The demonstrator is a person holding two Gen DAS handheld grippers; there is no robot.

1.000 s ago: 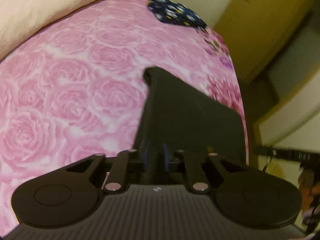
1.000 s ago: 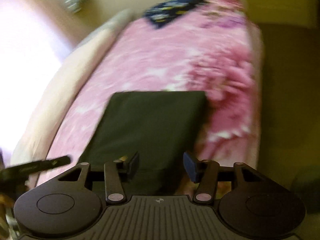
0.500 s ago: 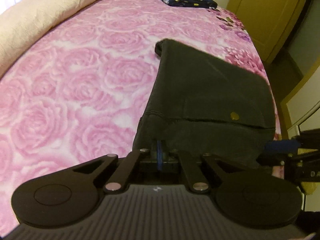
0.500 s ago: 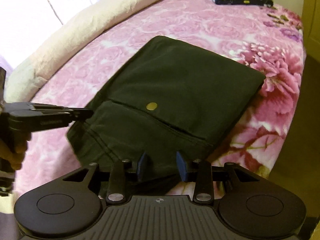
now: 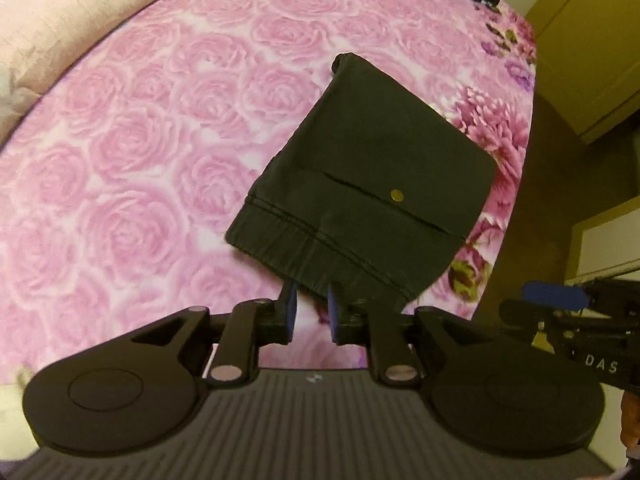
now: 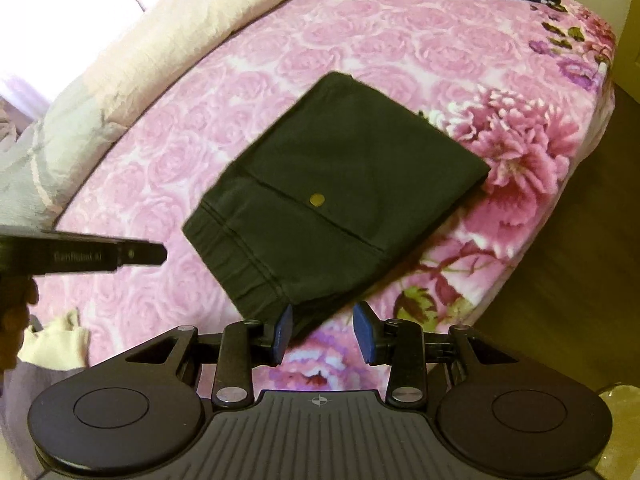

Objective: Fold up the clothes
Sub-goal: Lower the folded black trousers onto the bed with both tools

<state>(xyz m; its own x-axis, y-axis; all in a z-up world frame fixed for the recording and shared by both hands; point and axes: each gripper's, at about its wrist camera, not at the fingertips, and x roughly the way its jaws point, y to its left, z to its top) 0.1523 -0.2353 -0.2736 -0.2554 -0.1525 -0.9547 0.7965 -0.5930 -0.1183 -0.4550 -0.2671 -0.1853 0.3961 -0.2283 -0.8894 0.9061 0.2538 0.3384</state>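
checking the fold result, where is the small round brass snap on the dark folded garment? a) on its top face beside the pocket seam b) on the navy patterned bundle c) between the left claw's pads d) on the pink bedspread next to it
a: the brass snap sits on the top face of the dark folded garment, right by the pocket seam.

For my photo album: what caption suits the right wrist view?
Dark folded trousers lie on the pink rose bedspread, right gripper open just above them.
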